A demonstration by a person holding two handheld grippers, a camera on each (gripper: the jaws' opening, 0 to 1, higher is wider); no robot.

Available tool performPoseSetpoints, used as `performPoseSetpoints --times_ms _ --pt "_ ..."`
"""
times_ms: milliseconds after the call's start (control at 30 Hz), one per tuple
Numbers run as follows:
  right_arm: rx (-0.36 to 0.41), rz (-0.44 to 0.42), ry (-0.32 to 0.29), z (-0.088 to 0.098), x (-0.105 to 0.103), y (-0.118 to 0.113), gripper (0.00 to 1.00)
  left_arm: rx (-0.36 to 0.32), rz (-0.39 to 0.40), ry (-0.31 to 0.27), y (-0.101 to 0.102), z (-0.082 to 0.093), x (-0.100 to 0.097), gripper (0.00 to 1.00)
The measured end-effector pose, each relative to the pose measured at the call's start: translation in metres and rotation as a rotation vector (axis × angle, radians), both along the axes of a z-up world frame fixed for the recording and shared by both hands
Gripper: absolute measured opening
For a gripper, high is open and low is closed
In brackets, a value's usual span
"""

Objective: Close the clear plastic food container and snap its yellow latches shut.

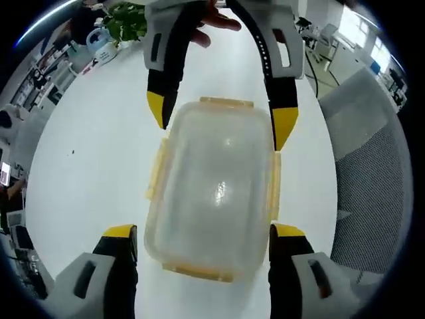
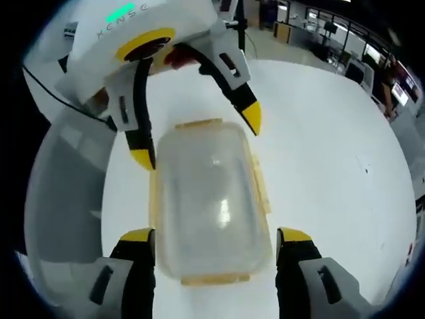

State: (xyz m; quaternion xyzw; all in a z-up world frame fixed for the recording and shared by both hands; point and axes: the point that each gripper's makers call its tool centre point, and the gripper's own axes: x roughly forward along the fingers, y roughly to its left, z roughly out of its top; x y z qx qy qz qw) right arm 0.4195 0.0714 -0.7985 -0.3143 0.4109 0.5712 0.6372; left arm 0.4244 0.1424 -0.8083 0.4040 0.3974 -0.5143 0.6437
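text: "XENSE" | on: left tongs (image 2: 192, 126) housing, partly legible

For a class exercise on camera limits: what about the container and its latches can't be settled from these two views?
- Left gripper view: whether the yellow latches are snapped; the fisheye shows them too small.
- Right gripper view: contents of the clear container; glare and the frosted lid blur them.
- Either view: whether the lid is fully seated.
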Motion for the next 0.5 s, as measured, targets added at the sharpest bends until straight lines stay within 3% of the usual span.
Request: performPoseSetpoints --times_ms 233,500 --pt "0.01 -0.03 -0.005 0.003 0.002 -0.005 0.74 -0.057 0.079 -0.003 0.005 0.006 0.005 0.82" --pt "0.087 -0.131 -0.02 0.012 0.007 -0.007 0.71 -0.123 0.159 -0.001 0.01 0.011 0.007 0.82"
